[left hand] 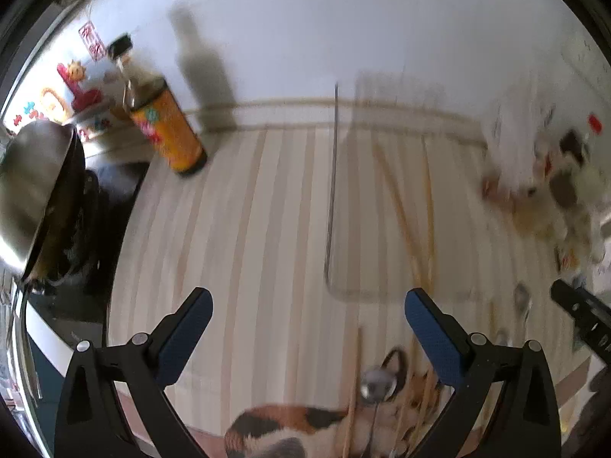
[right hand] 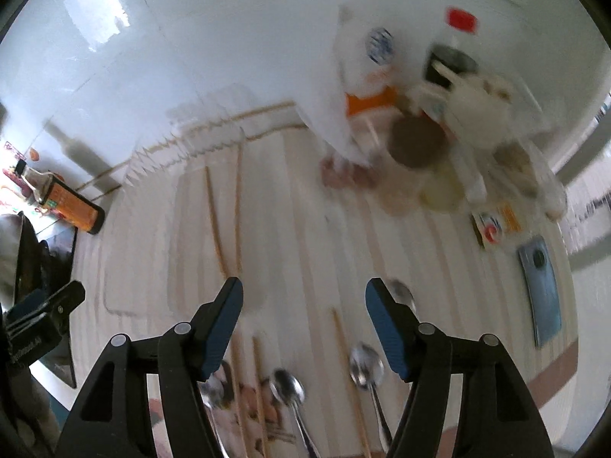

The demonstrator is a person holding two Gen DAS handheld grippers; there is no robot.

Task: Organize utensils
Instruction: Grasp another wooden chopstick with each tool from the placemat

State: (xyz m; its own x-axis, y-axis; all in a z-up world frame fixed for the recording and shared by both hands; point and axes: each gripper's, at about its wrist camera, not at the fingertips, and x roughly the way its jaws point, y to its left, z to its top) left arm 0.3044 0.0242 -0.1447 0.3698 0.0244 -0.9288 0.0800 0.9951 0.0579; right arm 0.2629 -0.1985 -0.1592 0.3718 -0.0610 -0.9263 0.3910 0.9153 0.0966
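Observation:
Both views are motion-blurred. A clear organizer tray (left hand: 332, 191) lies on the striped mat with two wooden chopsticks (left hand: 404, 210) in it; the tray (right hand: 179, 229) and its chopsticks (right hand: 225, 221) also show in the right wrist view. My left gripper (left hand: 308, 305) is open and empty above the mat, near the tray's front edge. A metal spoon (left hand: 372, 383) and more chopsticks (left hand: 353, 389) lie below it. My right gripper (right hand: 304, 295) is open and empty above several spoons (right hand: 364, 368) and loose chopsticks (right hand: 345, 362).
An orange bottle (left hand: 168, 126) stands at the back left beside a stove with a metal pot (left hand: 34, 183). A white bag (right hand: 362, 84), jars and packets crowd the back right. A blue sponge (right hand: 542, 290) lies at the right. The other gripper (right hand: 42, 313) shows far left.

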